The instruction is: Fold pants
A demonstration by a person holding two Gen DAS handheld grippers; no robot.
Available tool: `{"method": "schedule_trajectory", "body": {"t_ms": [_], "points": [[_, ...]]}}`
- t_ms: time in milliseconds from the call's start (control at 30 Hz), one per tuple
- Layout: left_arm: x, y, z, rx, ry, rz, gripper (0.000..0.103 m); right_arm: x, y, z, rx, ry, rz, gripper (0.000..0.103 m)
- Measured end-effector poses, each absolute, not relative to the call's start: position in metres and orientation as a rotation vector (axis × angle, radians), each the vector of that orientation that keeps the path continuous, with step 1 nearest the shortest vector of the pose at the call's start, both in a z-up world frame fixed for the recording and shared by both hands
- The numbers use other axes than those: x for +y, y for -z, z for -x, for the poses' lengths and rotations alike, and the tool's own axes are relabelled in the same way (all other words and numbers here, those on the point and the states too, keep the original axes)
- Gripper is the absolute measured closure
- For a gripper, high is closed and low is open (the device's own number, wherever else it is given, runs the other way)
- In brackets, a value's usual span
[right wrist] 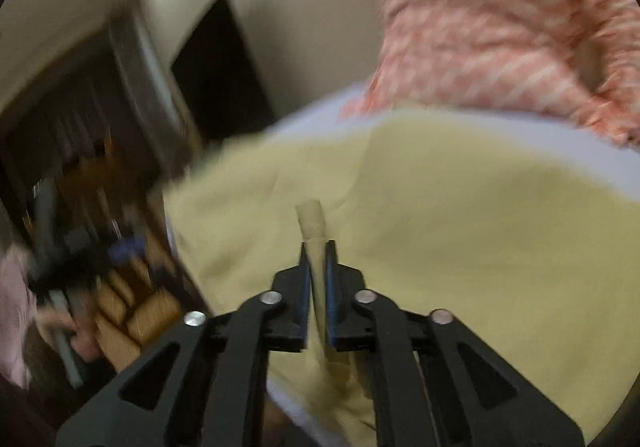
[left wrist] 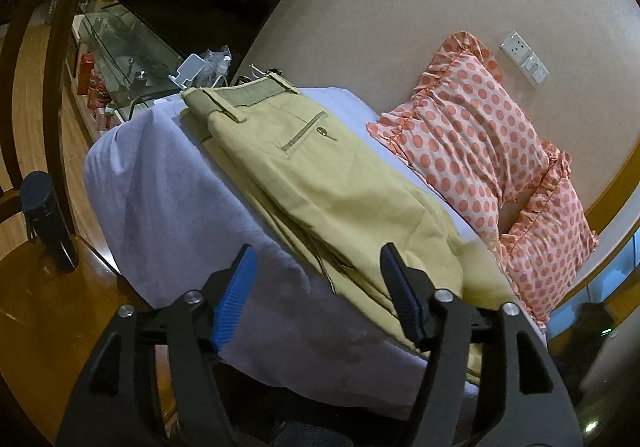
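Khaki pants (left wrist: 320, 183) lie lengthwise on a bed with a pale lilac sheet (left wrist: 168, 199), waistband and back pocket at the far end. My left gripper (left wrist: 318, 271) is open, its blue pads on either side of the near part of the pants, holding nothing. In the blurred right wrist view my right gripper (right wrist: 319, 251) is shut on a pinched fold of the pants (right wrist: 460, 247), with a strip of fabric sticking out past the fingertips.
Two orange polka-dot pillows (left wrist: 472, 143) lie against the wall to the right of the pants. A black bottle (left wrist: 44, 219) stands on a wooden surface at the left. A glass shelf unit (left wrist: 124, 51) with small items is beyond the bed.
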State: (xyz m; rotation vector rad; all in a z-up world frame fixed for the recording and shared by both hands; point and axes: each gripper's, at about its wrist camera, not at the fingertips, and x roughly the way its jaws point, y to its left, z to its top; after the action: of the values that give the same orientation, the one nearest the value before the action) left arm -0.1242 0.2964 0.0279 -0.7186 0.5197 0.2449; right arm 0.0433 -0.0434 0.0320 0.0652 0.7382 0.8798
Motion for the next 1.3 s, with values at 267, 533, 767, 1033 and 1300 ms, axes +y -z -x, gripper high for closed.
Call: {"method": "schedule_trajectory", "body": {"t_ms": [267, 533, 767, 1033, 1300], "points": [[0.35, -0.016, 0.107, 0.508, -0.234, 0.883, 0.034, -0.099, -0.053, -0.029, 0.626, -0.822, -0.247, 0.008], [0.368, -0.006, 0.082, 0.529, -0.22, 0.983, 0.031, -0.112, -0.043, -0.045, 0.676, -0.807, -0.327, 0.008], [0.37, 0.004, 0.07, 0.535, -0.107, 1.168, 0.031, -0.107, -0.038, -0.046, 0.694, -0.819, -0.327, 0.008], [0.391, 0.011, 0.058, 0.518, -0.106, 1.288, 0.039, -0.114, -0.032, -0.047, 0.711, -0.819, -0.341, 0.008], [0.383, -0.027, 0.006, 0.661, -0.396, 0.894, 0.094, -0.149, -0.039, -0.043, 0.652, -0.778, -0.371, 0.008]]}}
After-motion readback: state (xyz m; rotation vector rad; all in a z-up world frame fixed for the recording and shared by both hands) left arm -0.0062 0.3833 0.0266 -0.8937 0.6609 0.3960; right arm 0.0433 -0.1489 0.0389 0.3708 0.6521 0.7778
